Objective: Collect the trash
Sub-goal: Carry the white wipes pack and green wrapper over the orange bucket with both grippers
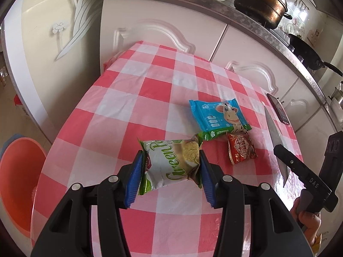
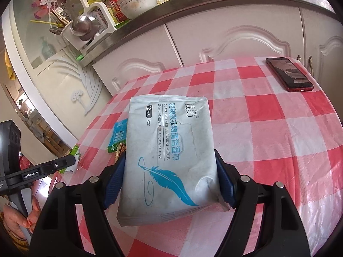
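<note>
Checked tablecloth (image 1: 133,98) held two loose wrappers: one blue packet (image 1: 218,115), one red packet (image 1: 241,150). Your left gripper (image 1: 170,167) pinched one green snack wrapper (image 1: 171,165); your right gripper (image 2: 169,184) clamped one wipes pack (image 2: 169,150), jaws wide.

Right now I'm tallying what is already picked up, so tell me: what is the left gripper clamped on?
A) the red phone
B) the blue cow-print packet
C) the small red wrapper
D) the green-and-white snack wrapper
D: in the left wrist view the left gripper has its blue pads pressed on either side of the green-and-white snack wrapper, while the blue cow-print packet and the small red wrapper lie on the checked tablecloth.
</note>
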`<state>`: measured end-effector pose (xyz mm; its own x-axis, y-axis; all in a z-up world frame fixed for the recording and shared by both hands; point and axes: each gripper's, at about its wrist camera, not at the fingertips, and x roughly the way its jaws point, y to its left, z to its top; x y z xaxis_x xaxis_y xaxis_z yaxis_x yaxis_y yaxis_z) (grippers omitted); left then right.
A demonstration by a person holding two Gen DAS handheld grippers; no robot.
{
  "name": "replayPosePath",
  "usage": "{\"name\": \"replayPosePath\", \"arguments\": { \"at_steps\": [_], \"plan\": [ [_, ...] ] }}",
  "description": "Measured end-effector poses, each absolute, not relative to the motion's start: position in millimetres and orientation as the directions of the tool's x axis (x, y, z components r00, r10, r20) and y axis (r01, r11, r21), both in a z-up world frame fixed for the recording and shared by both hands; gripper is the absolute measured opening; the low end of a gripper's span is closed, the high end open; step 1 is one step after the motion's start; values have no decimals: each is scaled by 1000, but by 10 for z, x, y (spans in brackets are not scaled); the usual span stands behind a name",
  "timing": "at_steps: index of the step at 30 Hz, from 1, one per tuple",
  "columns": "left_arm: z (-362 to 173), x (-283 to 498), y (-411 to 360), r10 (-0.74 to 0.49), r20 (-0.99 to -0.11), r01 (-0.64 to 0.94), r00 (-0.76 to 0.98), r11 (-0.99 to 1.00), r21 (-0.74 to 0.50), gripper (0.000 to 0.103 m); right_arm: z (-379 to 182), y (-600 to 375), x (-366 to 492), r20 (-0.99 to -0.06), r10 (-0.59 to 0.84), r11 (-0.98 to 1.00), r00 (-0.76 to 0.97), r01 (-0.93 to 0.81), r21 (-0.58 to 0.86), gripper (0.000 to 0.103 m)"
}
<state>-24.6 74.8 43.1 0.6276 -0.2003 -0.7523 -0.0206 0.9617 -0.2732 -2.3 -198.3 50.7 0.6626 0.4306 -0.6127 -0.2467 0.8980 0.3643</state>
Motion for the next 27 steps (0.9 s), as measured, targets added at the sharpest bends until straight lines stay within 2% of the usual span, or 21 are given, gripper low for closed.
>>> {"name": "replayPosePath", "arguments": {
  "at_steps": [27],
  "plan": [
    [334,-698,1256,-250,-724,1,642,946,-325,51,587,-1299,-574,-643,443,896,625,-326,300,76]
  ]
}}
